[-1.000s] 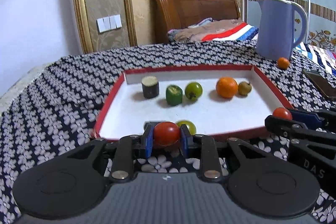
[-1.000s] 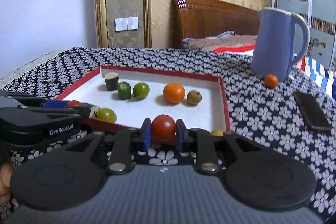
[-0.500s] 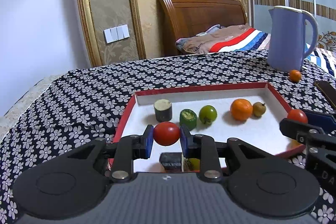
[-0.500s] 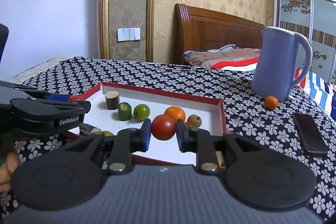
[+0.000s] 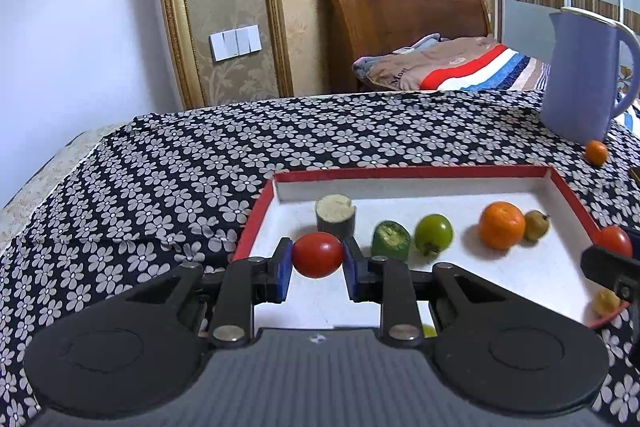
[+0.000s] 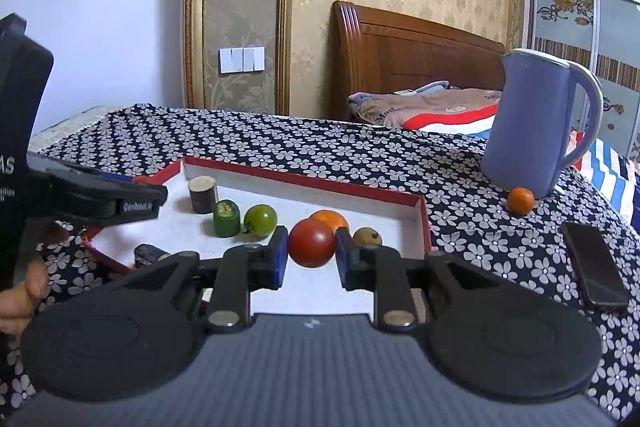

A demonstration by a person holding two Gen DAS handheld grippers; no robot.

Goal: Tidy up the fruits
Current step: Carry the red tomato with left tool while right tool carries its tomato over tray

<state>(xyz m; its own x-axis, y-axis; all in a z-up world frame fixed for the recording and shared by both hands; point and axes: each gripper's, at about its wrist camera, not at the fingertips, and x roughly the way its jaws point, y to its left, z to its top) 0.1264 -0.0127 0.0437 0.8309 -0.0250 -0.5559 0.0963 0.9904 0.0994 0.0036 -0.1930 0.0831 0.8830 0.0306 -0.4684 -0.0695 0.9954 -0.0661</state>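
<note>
My left gripper [image 5: 317,269] is shut on a red tomato [image 5: 317,254], held over the near left part of the red-rimmed white tray [image 5: 412,172]. A second red tomato [image 6: 311,243] sits in my right gripper [image 6: 311,258], also shut, above the tray's [image 6: 304,179] near right part. In the tray lie a dark cut stub [image 5: 335,215], a green cut piece [image 5: 390,239], a green tomato [image 5: 433,235], an orange [image 5: 501,225] and a small brown fruit [image 5: 537,225]. The right gripper's tip with its tomato [image 5: 612,241] shows at the left wrist view's right edge.
A blue pitcher [image 6: 534,123] stands at the back right of the flowered cloth [image 5: 168,183], with a small orange [image 6: 521,201] at its foot. A dark phone [image 6: 595,269] lies to the right of the tray. A yellowish fruit [image 5: 605,302] rests at the tray's near right corner. A bed is behind.
Both grippers have lifted and moved forward over the tray, each still carrying its red tomato. The tray's fruits have not shifted.
</note>
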